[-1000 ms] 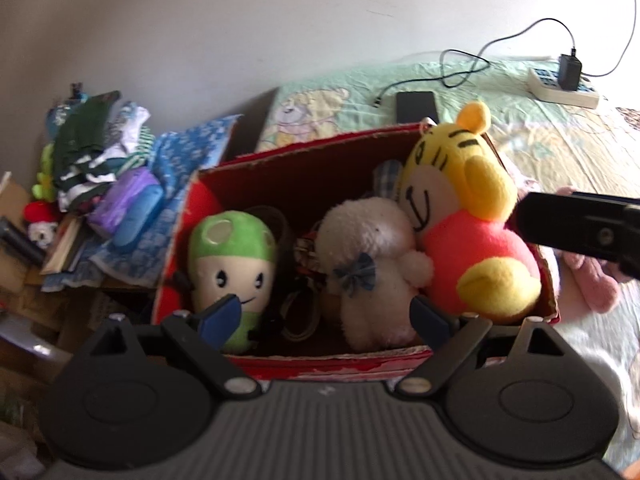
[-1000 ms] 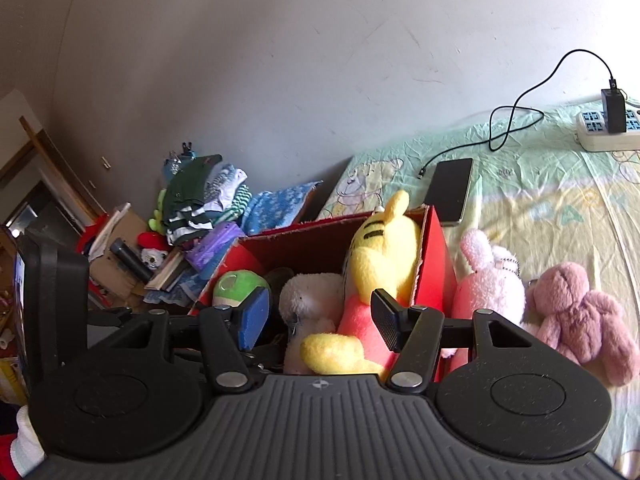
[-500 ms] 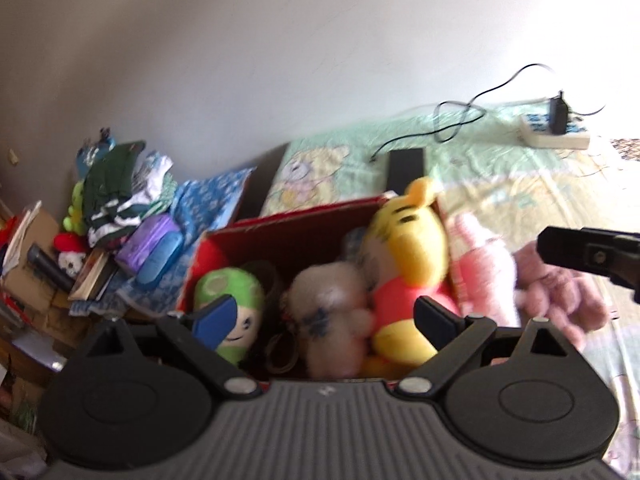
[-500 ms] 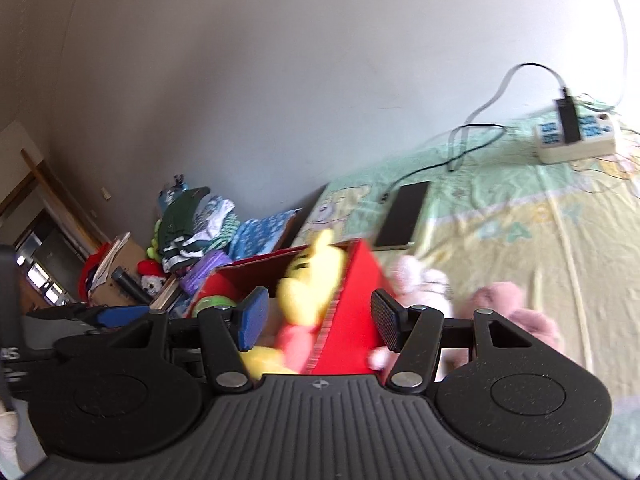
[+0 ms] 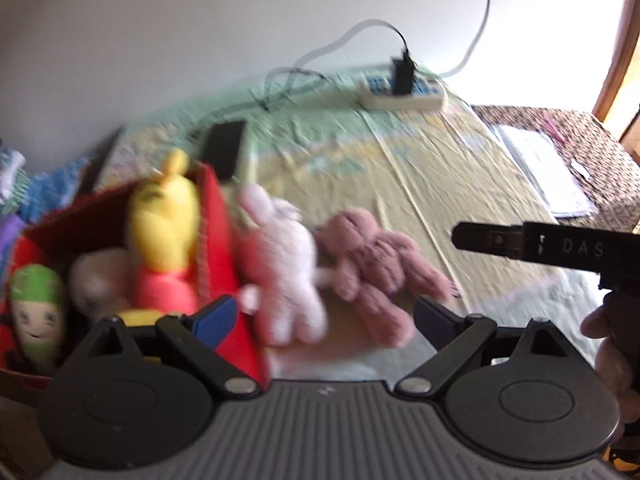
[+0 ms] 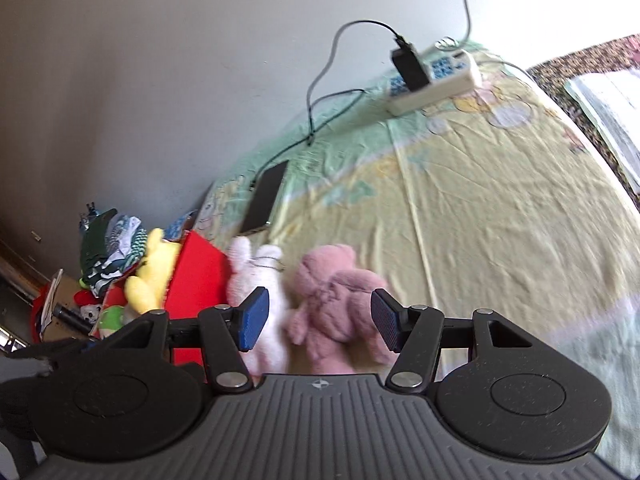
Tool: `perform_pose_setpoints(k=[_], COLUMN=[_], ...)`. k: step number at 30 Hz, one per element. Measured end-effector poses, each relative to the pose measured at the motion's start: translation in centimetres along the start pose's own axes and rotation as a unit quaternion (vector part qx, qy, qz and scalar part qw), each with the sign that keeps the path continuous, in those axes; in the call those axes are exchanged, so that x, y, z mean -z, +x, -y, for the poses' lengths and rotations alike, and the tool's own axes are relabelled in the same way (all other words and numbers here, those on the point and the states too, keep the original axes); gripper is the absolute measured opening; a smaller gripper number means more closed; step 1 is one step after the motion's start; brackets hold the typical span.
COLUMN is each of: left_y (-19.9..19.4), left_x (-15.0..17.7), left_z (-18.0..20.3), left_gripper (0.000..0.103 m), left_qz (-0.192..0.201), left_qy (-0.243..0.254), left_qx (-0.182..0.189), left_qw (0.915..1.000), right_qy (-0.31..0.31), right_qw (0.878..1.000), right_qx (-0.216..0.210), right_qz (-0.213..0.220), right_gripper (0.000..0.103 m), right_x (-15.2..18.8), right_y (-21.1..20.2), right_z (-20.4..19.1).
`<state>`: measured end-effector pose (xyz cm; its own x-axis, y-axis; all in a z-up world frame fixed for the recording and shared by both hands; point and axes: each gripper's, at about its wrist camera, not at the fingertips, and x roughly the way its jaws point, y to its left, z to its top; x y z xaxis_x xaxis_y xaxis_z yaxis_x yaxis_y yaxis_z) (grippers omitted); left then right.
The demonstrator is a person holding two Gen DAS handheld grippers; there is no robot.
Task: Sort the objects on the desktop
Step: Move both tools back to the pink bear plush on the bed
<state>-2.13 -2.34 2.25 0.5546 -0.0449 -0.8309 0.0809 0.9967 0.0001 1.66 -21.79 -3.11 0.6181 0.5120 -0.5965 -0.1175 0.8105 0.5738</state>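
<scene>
I'm holding my right gripper [image 6: 318,322] wide open and empty above the dusty-pink plush bear [image 6: 336,304], which is lying on the pale yellow-green bedsheet [image 6: 480,208] between and just beyond my blue-padded fingertips [image 6: 253,323]. Touching the bear's left side is the pale pink plush rabbit [image 6: 260,280], and that one is leaning against the outer wall of the red cardboard box [image 6: 198,280]. My left gripper [image 5: 326,320] is gaping open too, gripping nothing, pointing at the same two toys from the box side. Inside the box I'm seeing a yellow plush tiger in a red top [image 5: 164,232], a cream fluffy toy [image 5: 96,280] and a green-capped mushroom plush [image 5: 36,308]. Further back a black phone [image 6: 266,196] and a white power strip [image 6: 436,76] are lying on the sheet, well apart from my fingers.
</scene>
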Motion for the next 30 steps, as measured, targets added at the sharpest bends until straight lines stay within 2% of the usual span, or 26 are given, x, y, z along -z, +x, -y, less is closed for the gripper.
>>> perform_pose_setpoints(k=[6,14,22,30], left_y=[5.2,9.1,11.4,13.1], left_x=[0.2,-0.1,-0.9,-1.6], left_z=[1.2,2.3,1.5,1.1], left_gripper=[0.095,0.095,0.095,0.095], left_qz=[-0.064,-0.095,-0.093,-0.089], left_qy=[-0.025,-0.019,-0.041,-0.058], left_qx=[0.024,0.027,0.035,0.071], left_qw=[0.9974,0.995,0.9943,0.9918], right_qy=[0.005,0.018,0.013,-0.004], right_qw=[1.0,0.998,0.996,0.991], right_qx=[0.012,0.0,-0.013,-0.039], right_qz=[-0.018,-0.052,-0.09,-0.13], right_gripper=[0.059,0.059,0.059,0.058], right_x=[-0.3,-1.2,-2.1,-2.1], right_y=[1.2,3.6,7.0,9.8], right_z=[2.0,3.8,4.8,4.9])
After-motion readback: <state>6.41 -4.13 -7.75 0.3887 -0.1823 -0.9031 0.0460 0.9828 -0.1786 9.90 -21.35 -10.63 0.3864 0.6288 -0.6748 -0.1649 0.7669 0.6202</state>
